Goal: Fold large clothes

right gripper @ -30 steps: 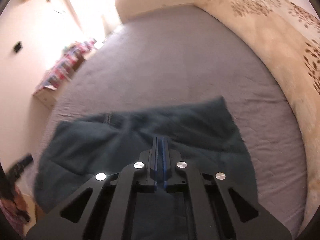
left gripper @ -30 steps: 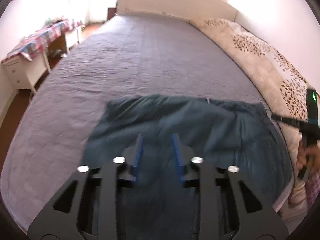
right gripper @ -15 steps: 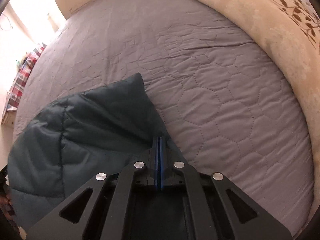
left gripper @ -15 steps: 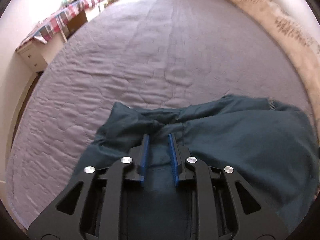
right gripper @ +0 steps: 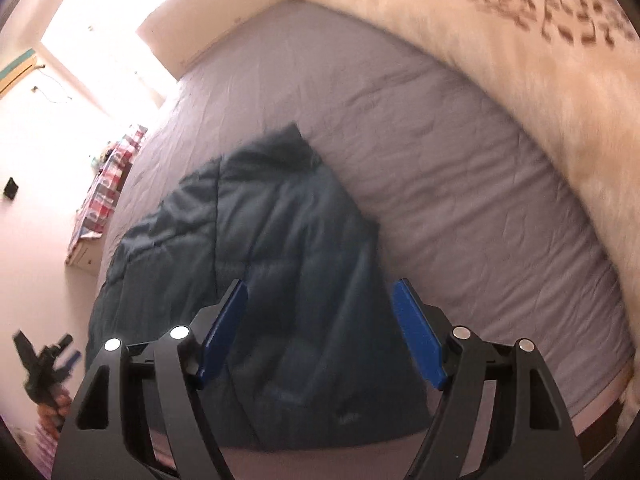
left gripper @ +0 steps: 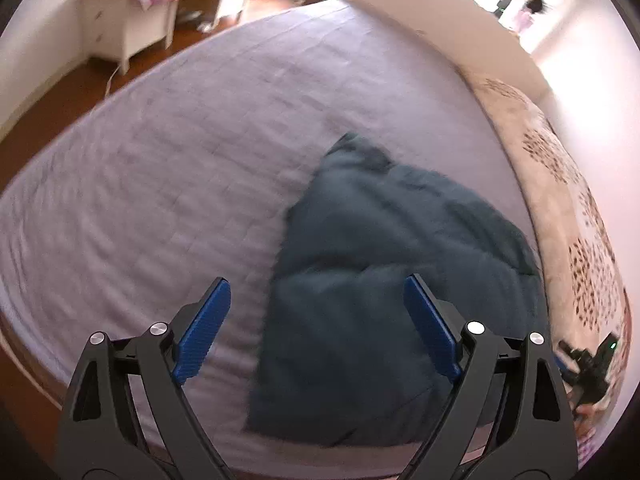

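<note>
A dark teal quilted garment lies folded on the grey-lilac bed, near its front edge. It also shows in the right wrist view. My left gripper is open and empty, raised above the garment's left edge. My right gripper is open and empty, raised above the garment's right part. The right gripper shows small at the lower right of the left wrist view; the left gripper shows at the lower left of the right wrist view.
A cream blanket with brown leaf print runs along the bed's right side, also in the right wrist view. A white desk with a plaid cloth stands left of the bed on the brown floor. A beige headboard is at the far end.
Both grippers have opened and let go of the garment, then lifted back. The garment now lies folded over on the bed.
</note>
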Motion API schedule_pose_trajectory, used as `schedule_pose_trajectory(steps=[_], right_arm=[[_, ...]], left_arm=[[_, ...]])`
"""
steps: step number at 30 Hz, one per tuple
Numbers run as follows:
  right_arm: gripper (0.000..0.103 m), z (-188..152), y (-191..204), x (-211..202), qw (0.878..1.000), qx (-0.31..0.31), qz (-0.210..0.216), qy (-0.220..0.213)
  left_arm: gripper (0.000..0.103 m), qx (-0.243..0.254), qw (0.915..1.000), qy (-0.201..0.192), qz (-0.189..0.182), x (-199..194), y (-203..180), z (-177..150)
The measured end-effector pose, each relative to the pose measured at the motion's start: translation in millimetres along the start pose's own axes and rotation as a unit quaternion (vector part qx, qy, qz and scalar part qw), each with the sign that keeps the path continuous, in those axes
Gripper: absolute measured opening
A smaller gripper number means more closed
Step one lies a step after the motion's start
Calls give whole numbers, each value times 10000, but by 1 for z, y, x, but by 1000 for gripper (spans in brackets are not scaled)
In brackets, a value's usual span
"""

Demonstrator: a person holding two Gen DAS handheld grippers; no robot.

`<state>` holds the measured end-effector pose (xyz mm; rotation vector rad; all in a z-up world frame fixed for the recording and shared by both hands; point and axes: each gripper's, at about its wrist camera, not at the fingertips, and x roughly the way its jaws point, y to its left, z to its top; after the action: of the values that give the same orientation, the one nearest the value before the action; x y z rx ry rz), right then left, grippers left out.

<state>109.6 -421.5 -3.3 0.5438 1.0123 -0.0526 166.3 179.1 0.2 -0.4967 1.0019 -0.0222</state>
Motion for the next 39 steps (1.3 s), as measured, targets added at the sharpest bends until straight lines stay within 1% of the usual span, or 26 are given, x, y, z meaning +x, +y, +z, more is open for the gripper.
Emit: schedule_pose_trajectory(steps=[1,2,3,4,5,6,7,8,10,11,13,15,20,22,23,24,25,26,27,29,32,34,36,37,38,39], right_arm=[[74,-5,0,7,9997,15,-220,113],[70,-11,-1,13,9990,-14,-405,208],[46,-16,-1,18,9986,-74,-398,346],[35,-22,-2,17,9988,-49,-332,349],[30,-26,-1,13,9990,-67,-326,286],[20,-31,0,7,9992,-128,-305,227],[15,-37,-1,0,9994,-150,-278,166],[14,-46,-6,-7,9995,-100,-254,126],[14,-57,-14,-9,9996,-2,-254,127],[14,-62,-21,-7,9996,66,-234,169],[16,-68,-33,3,9992,279,-158,251],[18,-68,-34,8,9990,307,-165,261],[26,-61,-19,14,9981,-80,-553,262],[31,-61,-15,11,9975,-133,-649,247],[31,-61,-14,8,9972,-147,-698,213],[36,-62,-14,4,9970,-146,-735,175],[46,-63,-15,2,9962,-130,-853,142],[53,-66,-17,0,9955,-114,-930,120],[58,-69,-21,-4,9952,-89,-969,97],[58,-70,-23,-5,9958,17,-905,123],[58,-67,-18,-16,9957,20,-924,-2],[58,-66,-7,-30,9945,-170,-1006,-222],[56,-65,10,-46,9919,-438,-1099,-465],[48,-64,15,-50,9912,-528,-1096,-527],[42,-62,27,-55,9905,-694,-1025,-596],[31,-61,38,-58,9903,-808,-949,-615]], left_arm=[[87,-134,9998,123,-60,6,3,-8],[87,-272,9989,340,-180,14,7,-15],[87,-352,9978,485,-288,20,9,-20],[81,-413,9965,584,-432,25,9,-26],[59,-445,9951,657,-581,29,8,-31],[53,-417,9939,730,-718,33,6,-36],[45,-332,9951,684,-628,33,4,-40],[37,-212,9963,621,-558,32,1,-43],[31,-84,9973,600,-426,32,-1,-48],[30,-70,9974,624,-362,34,-1,-49],[29,-44,9976,625,-294,35,-1,-50],[29,5,9980,597,-221,34,-2,-52],[30,76,9984,550,-47,23,-3,-48],[30,-91,9987,478,-167,11,0,-49],[34,-143,9988,412,-235,5,2,-50],[38,-152,9989,393,-212,2,6,-50],[49,-150,9989,416,-138,1,8,-52],[56,-154,9988,469,-42,4,11,-54],[56,-220,9980,590,-60,9,17,-56],[53,-320,9975,617,-102,8,20,-58],[49,-286,9985,456,-32,-7,14,-61],[49,-138,9994,199,-243,-25,8,-64],[49,151,9997,112,-166,-30,3,-68],[49,277,9995,125,-96,-27,3,-70],[49,357,9992,201,3,-21,4,-73],[49,380,9985,361,148,-12,8,-77]])
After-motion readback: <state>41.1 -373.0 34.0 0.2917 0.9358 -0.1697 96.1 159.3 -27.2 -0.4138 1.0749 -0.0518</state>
